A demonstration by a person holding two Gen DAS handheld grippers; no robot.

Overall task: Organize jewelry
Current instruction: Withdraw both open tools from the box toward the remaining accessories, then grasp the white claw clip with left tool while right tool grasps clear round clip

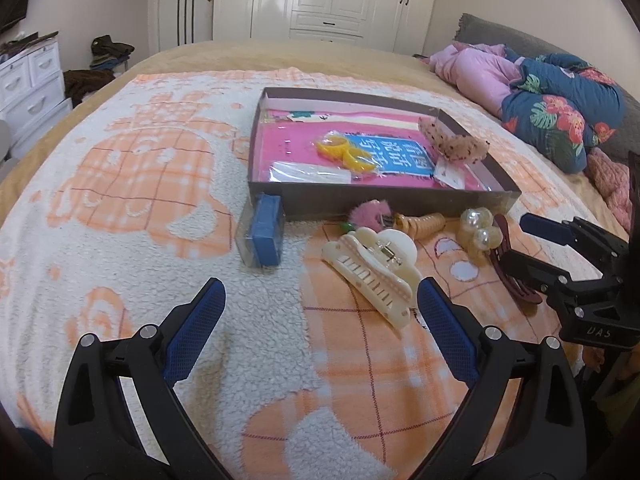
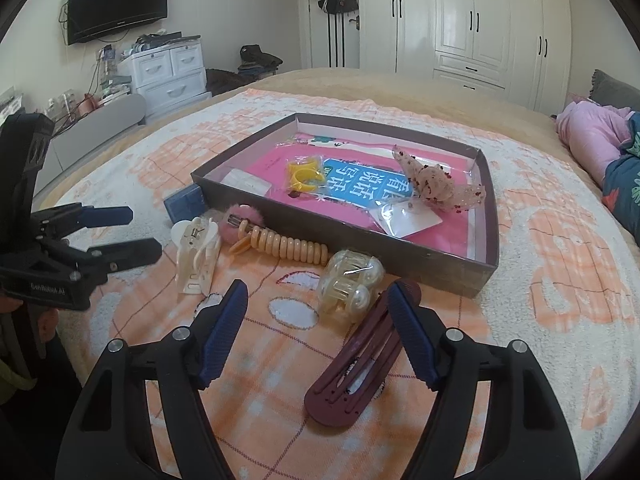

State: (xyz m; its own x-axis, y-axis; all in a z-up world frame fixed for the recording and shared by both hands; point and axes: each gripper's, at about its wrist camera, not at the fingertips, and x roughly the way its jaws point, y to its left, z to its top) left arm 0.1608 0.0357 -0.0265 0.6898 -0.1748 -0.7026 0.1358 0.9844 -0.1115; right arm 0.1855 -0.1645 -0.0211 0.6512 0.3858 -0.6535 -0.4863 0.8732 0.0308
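Observation:
A shallow dark box [image 1: 400, 200] [image 2: 320, 232] on the blanket holds yellow rings [image 1: 346, 152], a lace bow [image 2: 436, 182] and packets. Along its front wall lie a blue boxed item [image 1: 264, 236], a pink pompom clip [image 2: 244, 218], a beige spiral clip [image 2: 292, 250] and a pearl claw clip [image 2: 350, 284]. My left gripper [image 1: 320, 292] is open, with a cream claw clip [image 1: 372, 272] just ahead by its right finger. My right gripper [image 2: 316, 288] is open over a maroon barrette [image 2: 352, 376], which lies between the fingers near the right one. The pads do not press it.
The orange and white fleece blanket [image 1: 160, 200] covers the bed. Folded pink and floral bedding [image 1: 560, 112] sits at the right. White drawers [image 2: 172, 68] and a wall television [image 2: 116, 0] stand beyond the bed's left side, and wardrobes [image 2: 480, 20] stand behind.

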